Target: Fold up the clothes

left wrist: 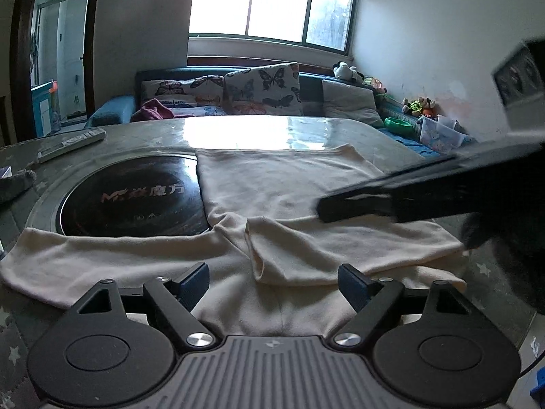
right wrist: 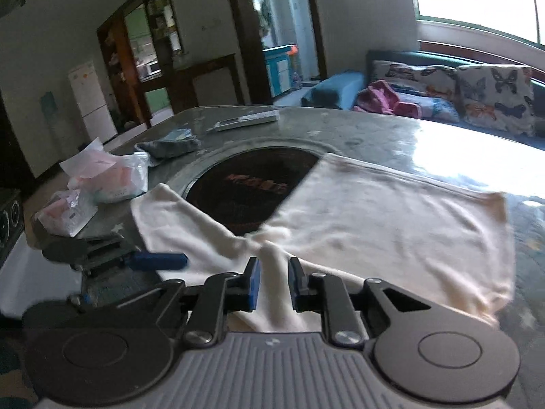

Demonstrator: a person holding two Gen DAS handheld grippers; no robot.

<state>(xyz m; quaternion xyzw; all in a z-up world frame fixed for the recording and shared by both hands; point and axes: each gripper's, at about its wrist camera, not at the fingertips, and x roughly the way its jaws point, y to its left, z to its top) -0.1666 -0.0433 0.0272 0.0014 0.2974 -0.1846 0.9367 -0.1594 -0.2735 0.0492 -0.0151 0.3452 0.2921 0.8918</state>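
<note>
Ribbed grey housing and black linkage arms fill the bottom of both wrist views, with the left claw (left wrist: 272,284) standing wide apart and empty over the near edge of a cream shirt (left wrist: 289,184) spread on the counter (left wrist: 391,143). Its blue pads hover above the cloth without pressing it. From the right wrist view, the right claw (right wrist: 274,284) shows a narrow gap between its pads, with the bunched middle of the shirt running beneath them; whether the pads pinch any fabric cannot be told, though they look parted rather than clamped. One sleeve (left wrist: 340,248) lies folded across the body, the other sleeve (left wrist: 85,255) stretches flat toward the left, crossing the rim of a round black hob (left wrist: 136,197) set into the counter. The shirt looks like soft, matte knit, limp and prone to wrinkling; the counter is glossy stone with strong window glare, likely slippery under cloth. The risk, by this reading, is a shallow pinch catching only the top layer, so the fold drags crooked or the folded sleeve slides open again; a pull across the slick surface could also shift the whole garment. A white remote (left wrist: 71,145), crinkled plastic bags (right wrist: 112,177) and a dark cloth (right wrist: 167,146) lie well apart at the far side.
</note>
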